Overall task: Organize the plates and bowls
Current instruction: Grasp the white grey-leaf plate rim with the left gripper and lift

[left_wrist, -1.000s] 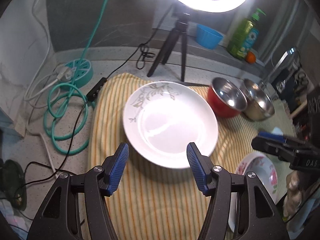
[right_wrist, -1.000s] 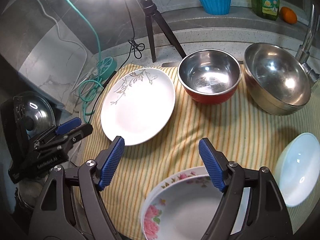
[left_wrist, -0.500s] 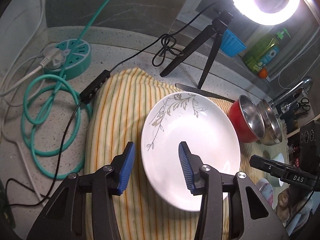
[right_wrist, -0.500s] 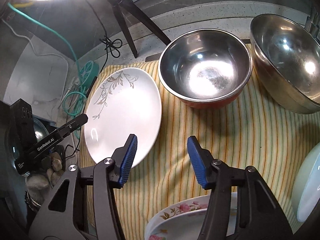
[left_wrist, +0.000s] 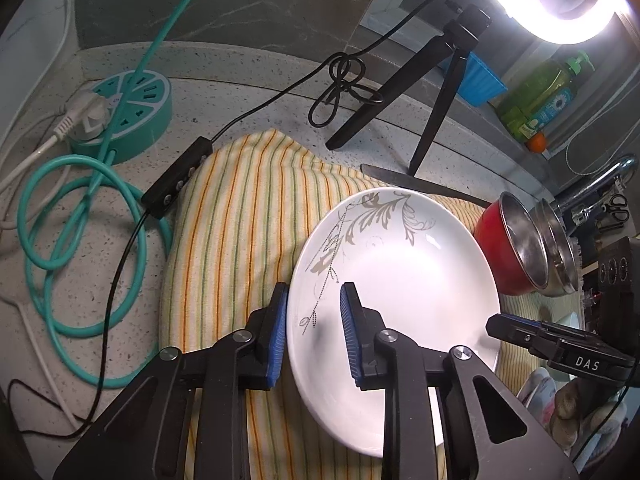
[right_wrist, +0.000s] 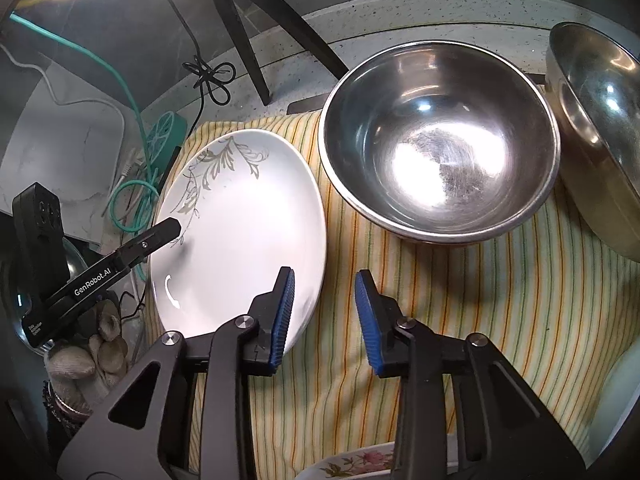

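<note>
Left wrist — left gripper (left_wrist: 313, 330) fingers (left_wrist: 277, 330) straddle plate (left_wrist: 400, 280) rim — unclosed.

A bare strip of the striped cloth (right_wrist: 460, 300) lies at frame centre. The steel bowl (right_wrist: 440, 140) blocks it above, the white plate (right_wrist: 240, 232) at left.

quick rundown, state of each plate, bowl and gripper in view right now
left gripper: open, fingers straddling the leaf-pattern plate's rim
right gripper: open, empty, above the cloth
leaf-pattern plate: empty, on the striped cloth
red steel bowl: upright, empty
plain steel bowl: empty, beside the red one
floral plate: mostly hidden
</note>
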